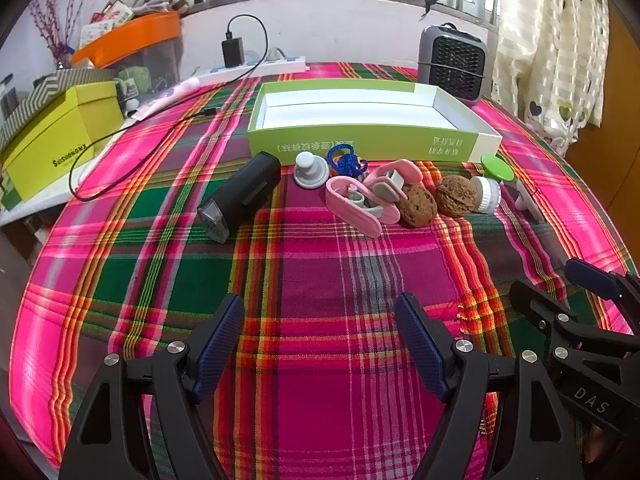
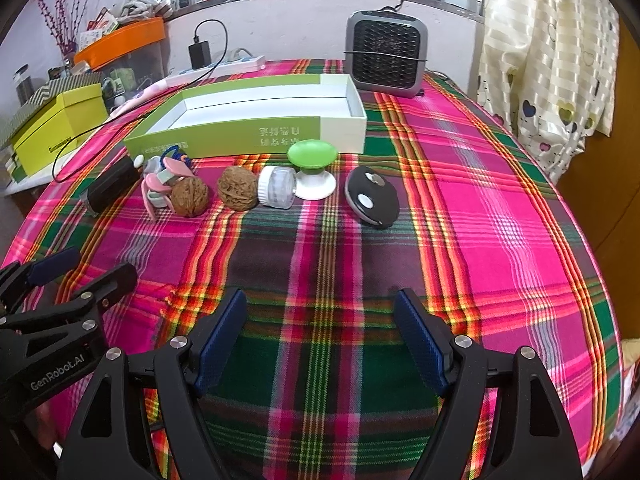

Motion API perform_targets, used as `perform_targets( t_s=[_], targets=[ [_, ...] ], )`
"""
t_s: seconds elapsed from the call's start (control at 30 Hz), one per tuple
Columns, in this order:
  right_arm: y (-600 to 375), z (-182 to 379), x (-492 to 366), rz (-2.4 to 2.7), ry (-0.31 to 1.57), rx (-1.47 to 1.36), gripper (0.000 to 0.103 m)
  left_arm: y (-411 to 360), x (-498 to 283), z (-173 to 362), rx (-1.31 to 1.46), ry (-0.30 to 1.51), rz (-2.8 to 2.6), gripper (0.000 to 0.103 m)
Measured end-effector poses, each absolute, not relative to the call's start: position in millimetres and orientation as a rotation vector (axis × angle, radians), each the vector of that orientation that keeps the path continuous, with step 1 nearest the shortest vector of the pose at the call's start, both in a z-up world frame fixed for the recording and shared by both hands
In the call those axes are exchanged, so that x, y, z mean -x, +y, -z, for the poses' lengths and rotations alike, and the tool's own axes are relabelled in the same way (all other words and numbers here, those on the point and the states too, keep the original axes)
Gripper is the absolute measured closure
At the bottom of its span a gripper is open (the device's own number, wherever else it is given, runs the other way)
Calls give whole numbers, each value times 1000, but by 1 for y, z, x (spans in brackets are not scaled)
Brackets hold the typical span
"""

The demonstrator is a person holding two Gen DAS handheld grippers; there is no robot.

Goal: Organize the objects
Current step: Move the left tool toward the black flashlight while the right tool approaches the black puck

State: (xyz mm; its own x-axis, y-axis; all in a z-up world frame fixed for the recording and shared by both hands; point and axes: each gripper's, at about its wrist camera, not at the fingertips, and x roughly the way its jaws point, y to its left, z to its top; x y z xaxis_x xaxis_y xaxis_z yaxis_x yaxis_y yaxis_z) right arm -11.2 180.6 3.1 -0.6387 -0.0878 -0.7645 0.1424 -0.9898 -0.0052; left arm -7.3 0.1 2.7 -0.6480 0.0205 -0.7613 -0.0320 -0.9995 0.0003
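Objects in a row on the plaid cloth [image 2: 500,184], just before the empty green-and-white box [image 2: 256,116]: black torch [image 1: 240,196], grey knob [image 1: 310,170], blue cord [image 1: 344,160], pink clips [image 1: 368,196], two walnuts [image 2: 212,190], small white jar [image 2: 276,186], green-topped knob [image 2: 312,168], black oval disc [image 2: 372,196]. Left gripper [image 1: 320,344] jaws wide, nothing between. Right gripper [image 2: 320,340] jaws wide, nothing between. Both hover over bare cloth, well short of the row. Heater [image 2: 386,54] behind box.

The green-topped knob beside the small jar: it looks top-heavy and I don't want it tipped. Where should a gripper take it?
Probably the narrow white stem under the green-topped knob, from above and the near side: the small jar crowds its left, and the right gripper is open.
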Motion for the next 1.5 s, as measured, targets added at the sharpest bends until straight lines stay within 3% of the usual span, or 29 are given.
perform_targets(
  t_s=[0.77,1.5],
  targets=[
    [163,-3,22,2681,136,-1270,26,-7,13,-4,1304,119,-2757,26],
    [162,-3,16,2711,114,-1266,26,-23,1,-3,1276,72,-2758,26]
  ],
)
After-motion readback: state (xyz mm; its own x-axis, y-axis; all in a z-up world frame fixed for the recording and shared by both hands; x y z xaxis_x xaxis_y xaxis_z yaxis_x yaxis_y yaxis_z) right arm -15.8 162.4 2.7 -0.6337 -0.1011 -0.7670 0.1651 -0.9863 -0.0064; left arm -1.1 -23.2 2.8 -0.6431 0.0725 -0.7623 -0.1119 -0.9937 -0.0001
